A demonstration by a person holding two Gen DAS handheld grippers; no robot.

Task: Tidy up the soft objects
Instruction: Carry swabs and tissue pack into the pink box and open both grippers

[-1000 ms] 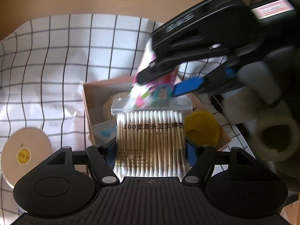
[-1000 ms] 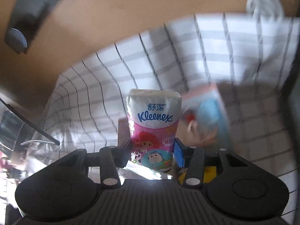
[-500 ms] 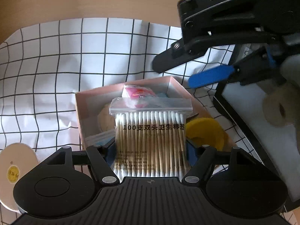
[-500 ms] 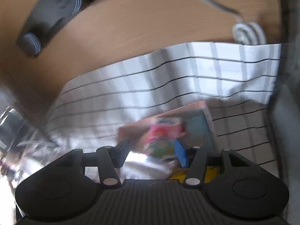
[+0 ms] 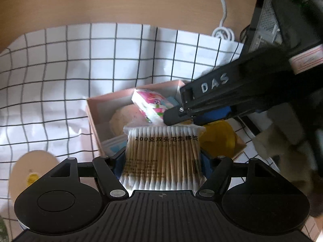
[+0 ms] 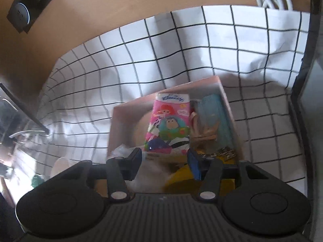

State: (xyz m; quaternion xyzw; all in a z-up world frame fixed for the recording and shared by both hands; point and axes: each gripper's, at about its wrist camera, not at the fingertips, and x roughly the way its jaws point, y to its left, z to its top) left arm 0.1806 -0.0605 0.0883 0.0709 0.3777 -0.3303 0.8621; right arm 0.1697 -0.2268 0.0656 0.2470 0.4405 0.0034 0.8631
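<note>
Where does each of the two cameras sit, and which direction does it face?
Left wrist: on the left gripper, facing down-forward at the cotton swab pack its fingers clamp.
Right wrist: on the right gripper, facing down-forward into the pink box; fingers apart, clear of the tissue pack.
Both views share the box, tissue pack and checked cloth.

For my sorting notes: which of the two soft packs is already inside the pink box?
The pink cartoon tissue pack lies in the pink box. The cotton swab pack is clamped in the left gripper.
</note>
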